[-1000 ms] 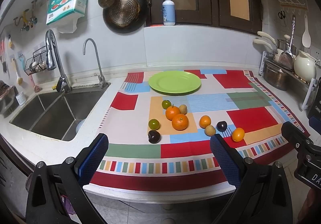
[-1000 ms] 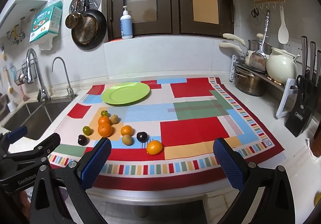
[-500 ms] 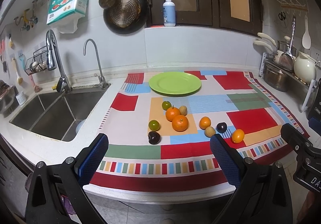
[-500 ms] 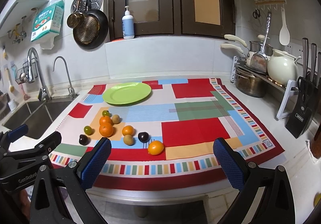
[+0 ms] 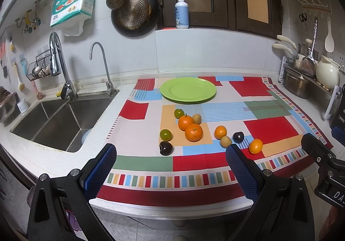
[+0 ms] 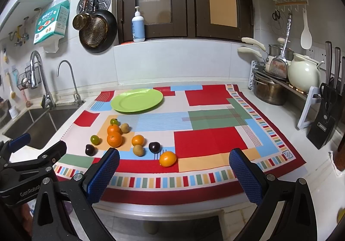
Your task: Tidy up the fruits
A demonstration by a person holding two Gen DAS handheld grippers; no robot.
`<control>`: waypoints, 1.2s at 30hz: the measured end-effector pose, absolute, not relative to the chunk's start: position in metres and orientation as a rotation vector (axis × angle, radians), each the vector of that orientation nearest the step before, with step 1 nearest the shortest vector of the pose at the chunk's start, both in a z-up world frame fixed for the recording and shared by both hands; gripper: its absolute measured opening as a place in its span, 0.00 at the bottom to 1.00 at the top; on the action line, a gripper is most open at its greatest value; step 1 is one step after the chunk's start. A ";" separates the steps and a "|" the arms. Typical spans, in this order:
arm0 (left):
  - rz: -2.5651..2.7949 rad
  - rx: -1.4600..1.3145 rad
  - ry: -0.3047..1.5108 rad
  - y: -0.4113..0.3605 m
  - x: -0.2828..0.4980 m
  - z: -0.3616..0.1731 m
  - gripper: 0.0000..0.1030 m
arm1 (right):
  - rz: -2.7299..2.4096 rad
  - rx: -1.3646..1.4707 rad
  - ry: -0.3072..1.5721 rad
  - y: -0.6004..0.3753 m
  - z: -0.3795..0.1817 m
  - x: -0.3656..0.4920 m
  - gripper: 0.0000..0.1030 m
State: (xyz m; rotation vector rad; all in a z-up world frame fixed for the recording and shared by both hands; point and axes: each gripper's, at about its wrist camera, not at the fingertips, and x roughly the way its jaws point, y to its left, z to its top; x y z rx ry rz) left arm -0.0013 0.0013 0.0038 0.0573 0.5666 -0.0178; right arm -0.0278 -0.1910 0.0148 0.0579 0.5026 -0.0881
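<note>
An empty green plate (image 5: 188, 89) (image 6: 137, 100) rests at the back of a patchwork cloth (image 5: 269, 128). Several loose fruits lie in front of it: two large oranges (image 5: 193, 132) (image 6: 114, 140), a small orange (image 5: 220, 132), a yellow-orange citrus (image 5: 256, 146) (image 6: 167, 158), two dark plums (image 5: 166, 148) (image 6: 154, 147), two green fruits (image 5: 165, 134) and two brown ones (image 5: 225, 141). My left gripper (image 5: 170, 167) hovers open at the counter's front edge, nothing between its fingers. My right gripper (image 6: 174, 169) is open too, just short of the citrus.
A steel sink (image 5: 56, 120) with two taps lies left of the cloth. Pots and a cream kettle (image 6: 304, 74) stand on a rack at the right, with a knife block (image 6: 325, 124) nearer. Pans hang on the back wall.
Both grippers have crept slightly forward toward the counter and stay open. The fruits and plate have not moved.
</note>
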 end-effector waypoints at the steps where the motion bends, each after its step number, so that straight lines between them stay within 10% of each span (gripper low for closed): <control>1: -0.016 0.058 0.566 0.001 -0.002 0.004 1.00 | -0.088 0.059 0.503 -0.193 0.014 -0.028 0.99; 36: -0.007 0.064 0.623 0.020 0.028 -0.025 1.00 | -0.086 0.044 0.574 -0.180 -0.012 0.004 0.99</control>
